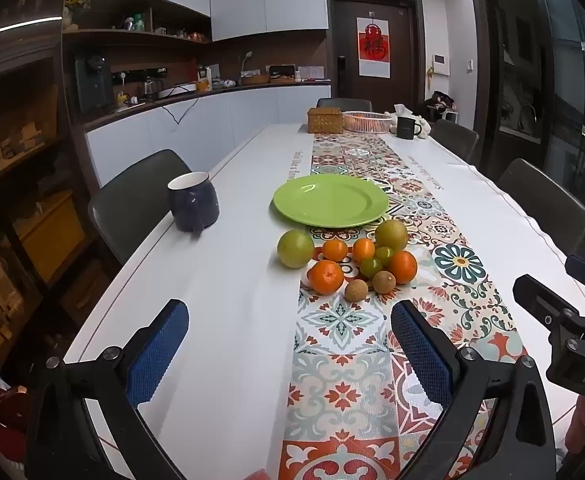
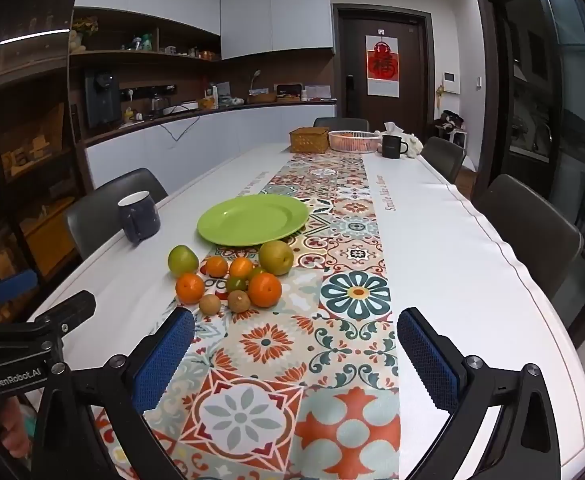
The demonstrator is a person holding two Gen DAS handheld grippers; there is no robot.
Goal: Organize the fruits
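A cluster of fruit lies on the patterned runner in front of an empty green plate [image 1: 330,200] [image 2: 252,219]: two large green-yellow fruits [image 1: 295,248] [image 2: 276,257], several oranges [image 1: 325,277] [image 2: 264,289], small green ones [image 1: 370,267] and two brown ones [image 1: 383,282] [image 2: 239,301]. My left gripper [image 1: 292,320] is open and empty, short of the fruit. My right gripper [image 2: 296,328] is open and empty, to the right of and short of the fruit.
A dark blue mug [image 1: 192,202] [image 2: 138,217] stands left of the plate. A wicker box [image 1: 324,120], a pink basket [image 1: 366,121] and a black mug [image 1: 407,127] stand at the table's far end. Chairs line both sides.
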